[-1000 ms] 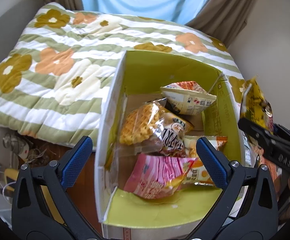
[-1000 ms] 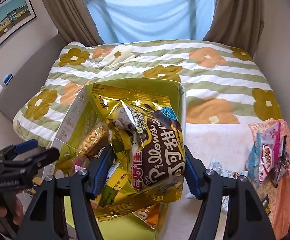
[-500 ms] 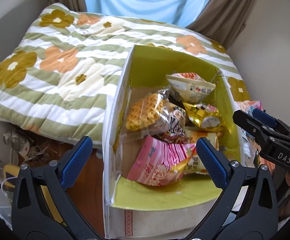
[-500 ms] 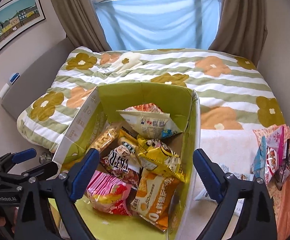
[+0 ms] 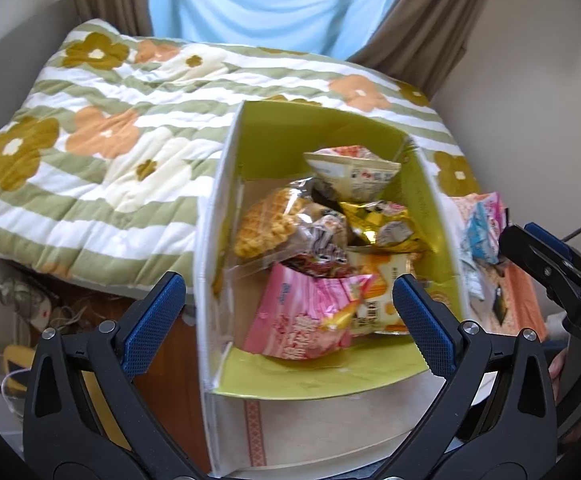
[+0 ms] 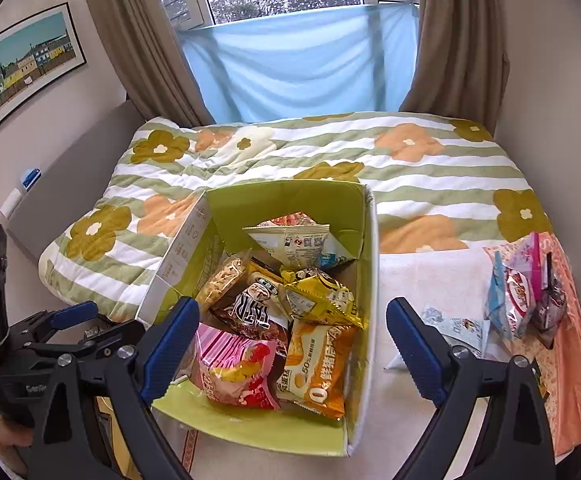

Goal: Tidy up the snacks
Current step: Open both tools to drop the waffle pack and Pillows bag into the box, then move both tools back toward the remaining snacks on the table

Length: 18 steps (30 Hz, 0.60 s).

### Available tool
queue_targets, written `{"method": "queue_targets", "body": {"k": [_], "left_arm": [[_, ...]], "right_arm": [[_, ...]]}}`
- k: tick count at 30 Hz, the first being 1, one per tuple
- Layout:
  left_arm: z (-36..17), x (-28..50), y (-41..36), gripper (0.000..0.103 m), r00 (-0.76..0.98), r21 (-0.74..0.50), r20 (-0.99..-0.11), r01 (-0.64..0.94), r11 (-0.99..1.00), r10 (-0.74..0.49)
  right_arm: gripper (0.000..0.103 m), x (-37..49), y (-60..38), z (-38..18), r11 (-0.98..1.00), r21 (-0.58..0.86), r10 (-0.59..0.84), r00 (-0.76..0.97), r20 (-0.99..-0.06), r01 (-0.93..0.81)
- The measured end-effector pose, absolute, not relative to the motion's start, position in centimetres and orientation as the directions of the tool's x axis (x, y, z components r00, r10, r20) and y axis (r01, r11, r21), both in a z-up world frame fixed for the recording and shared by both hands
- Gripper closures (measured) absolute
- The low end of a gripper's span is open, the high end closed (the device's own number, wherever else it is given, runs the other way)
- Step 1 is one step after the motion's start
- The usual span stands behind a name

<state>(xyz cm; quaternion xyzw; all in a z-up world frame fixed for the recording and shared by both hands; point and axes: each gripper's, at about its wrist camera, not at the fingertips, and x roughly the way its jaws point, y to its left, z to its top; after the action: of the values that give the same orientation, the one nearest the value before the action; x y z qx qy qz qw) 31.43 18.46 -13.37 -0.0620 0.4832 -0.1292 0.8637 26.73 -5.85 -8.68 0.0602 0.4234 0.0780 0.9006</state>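
Hovering spread and empty nearest the lens, right gripper [image 6: 292,344] and left gripper [image 5: 288,312]; beyond, green box [image 6: 282,200] on the bed holding snack packets [image 6: 318,296], probably gathered for tidiness; farther right, loose snacks [image 6: 526,292] awaiting collection.

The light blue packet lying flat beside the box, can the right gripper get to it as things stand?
Probably yes. The right gripper is open and holds nothing, and the light blue packet lies flat on the white cloth just outside the box, with nothing on top of it.
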Motion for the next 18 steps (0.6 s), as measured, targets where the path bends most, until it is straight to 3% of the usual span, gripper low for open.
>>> {"method": "queue_targets", "body": {"k": [9, 18], "left_arm": [[-12.2, 31.2, 13.0, 0.000, 0.496, -0.244, -0.799, 0.247, 0.938, -0.339], [-12.1, 30.2, 2.3, 0.000, 0.475, -0.265, -0.797, 0.281, 0.922, -0.373]], "right_arm": [[0.010, 23.7, -11.0, -6.6, 0.980, 0.197, 0.166, 0.675, -0.719, -0.032], [0.010, 22.1, -19.6, -7.1, 0.983, 0.182, 0.142, 0.668, -0.730, -0.009]]}}
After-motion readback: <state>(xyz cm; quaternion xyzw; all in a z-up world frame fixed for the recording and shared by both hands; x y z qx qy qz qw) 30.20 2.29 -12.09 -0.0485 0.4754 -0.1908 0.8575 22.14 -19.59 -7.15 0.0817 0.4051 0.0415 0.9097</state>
